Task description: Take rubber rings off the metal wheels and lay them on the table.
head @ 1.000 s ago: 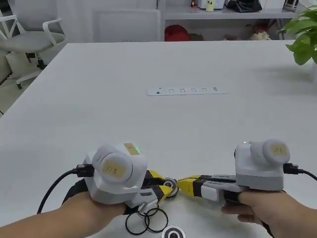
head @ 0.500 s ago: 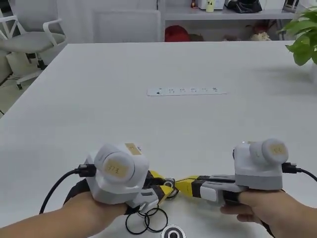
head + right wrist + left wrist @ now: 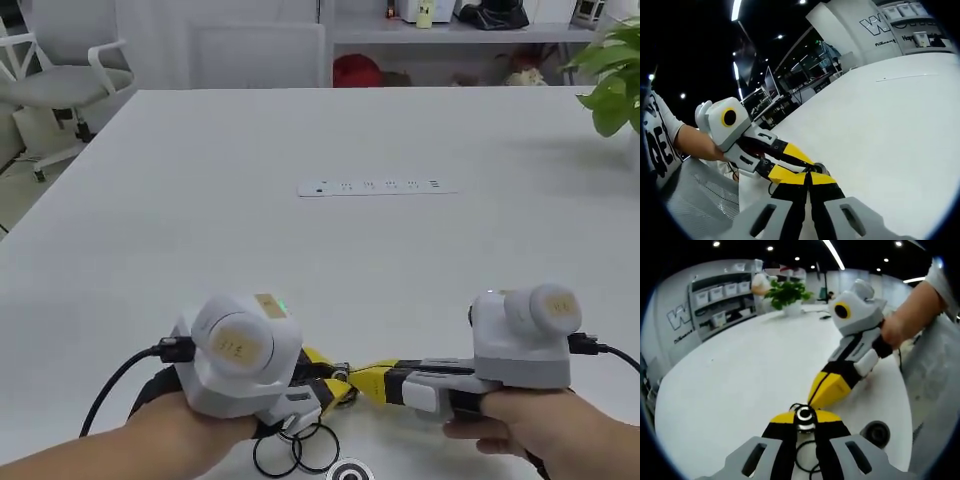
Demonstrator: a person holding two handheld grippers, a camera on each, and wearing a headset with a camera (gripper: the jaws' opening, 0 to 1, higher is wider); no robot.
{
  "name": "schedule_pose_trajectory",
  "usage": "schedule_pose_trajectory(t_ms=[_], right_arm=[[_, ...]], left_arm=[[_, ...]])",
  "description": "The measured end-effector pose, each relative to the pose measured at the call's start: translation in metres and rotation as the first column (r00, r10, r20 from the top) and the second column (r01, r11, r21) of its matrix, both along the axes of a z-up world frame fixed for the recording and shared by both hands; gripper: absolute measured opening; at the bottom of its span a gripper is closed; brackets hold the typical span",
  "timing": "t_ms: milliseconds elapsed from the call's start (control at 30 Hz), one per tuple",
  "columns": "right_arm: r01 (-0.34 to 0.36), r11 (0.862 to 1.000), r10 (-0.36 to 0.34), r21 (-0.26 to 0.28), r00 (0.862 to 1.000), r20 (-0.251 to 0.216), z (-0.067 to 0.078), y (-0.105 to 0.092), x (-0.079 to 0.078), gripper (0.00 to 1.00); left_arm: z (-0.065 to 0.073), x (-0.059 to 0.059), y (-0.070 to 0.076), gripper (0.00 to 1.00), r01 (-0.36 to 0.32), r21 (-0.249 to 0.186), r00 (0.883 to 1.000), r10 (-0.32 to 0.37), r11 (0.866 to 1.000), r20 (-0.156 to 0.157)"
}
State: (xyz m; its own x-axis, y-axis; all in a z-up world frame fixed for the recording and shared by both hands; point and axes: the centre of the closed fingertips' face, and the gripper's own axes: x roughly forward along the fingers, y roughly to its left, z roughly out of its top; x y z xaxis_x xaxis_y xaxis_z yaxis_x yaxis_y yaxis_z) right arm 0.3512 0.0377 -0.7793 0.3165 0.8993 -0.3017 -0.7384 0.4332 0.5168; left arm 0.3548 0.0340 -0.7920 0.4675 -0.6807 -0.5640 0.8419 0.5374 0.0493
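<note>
My left gripper (image 3: 335, 388) (image 3: 804, 416) is shut on a small metal wheel (image 3: 804, 414), held just above the table at the near edge. My right gripper (image 3: 366, 379) (image 3: 811, 176) comes in from the right, its yellow tips meeting that wheel (image 3: 819, 168). Its jaws are shut, pinching the thin black rubber ring (image 3: 794, 406) that loops off the wheel. Loose black rings (image 3: 298, 445) lie overlapping on the table under the left gripper. Another metal wheel (image 3: 350, 471) (image 3: 876, 432) lies flat beside them.
A white power strip (image 3: 377, 186) lies mid-table. A potted plant (image 3: 612, 75) stands at the far right edge. White office chairs (image 3: 62, 75) and shelves stand beyond the table (image 3: 200, 220). Black cables trail from both grippers toward the near edge.
Both grippers have sunk slightly toward the near edge, still joined at the wheel. The rings and the second wheel on the table have not moved.
</note>
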Motion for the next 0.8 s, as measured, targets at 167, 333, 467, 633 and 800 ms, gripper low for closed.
schedule_pose_trajectory(t_ms=[167, 333, 467, 633, 800], right_arm=[[0.006, 1.000, -0.006, -0.010, 1.000, -0.001, -0.001, 0.000, 0.000, 0.00], [0.018, 1.000, -0.019, -0.015, 1.000, -0.003, -0.002, -0.002, 0.001, 0.00], [0.030, 0.999, -0.031, -0.017, 0.999, -0.010, -0.003, -0.005, 0.003, 0.00], [0.039, 0.999, -0.039, -0.006, 0.999, -0.013, 0.000, -0.005, 0.004, 0.00], [0.038, 0.999, -0.038, 0.002, 0.999, -0.015, 0.004, -0.005, 0.004, 0.00]], left_arm=[[0.000, 0.000, 0.000, 0.13, -0.001, -0.003, 1.000, 0.001, 1.000, 0.000], [0.000, 0.000, 0.000, 0.13, 0.000, -0.003, 1.000, 0.000, 1.000, 0.003], [0.000, -0.001, 0.000, 0.14, 0.009, 0.002, 1.000, -0.009, 1.000, 0.005], [0.006, -0.003, 0.001, 0.16, 0.015, -0.024, 1.000, -0.015, 1.000, -0.003], [0.016, -0.010, 0.000, 0.20, 0.032, -0.057, 0.999, -0.032, 0.998, 0.000]])
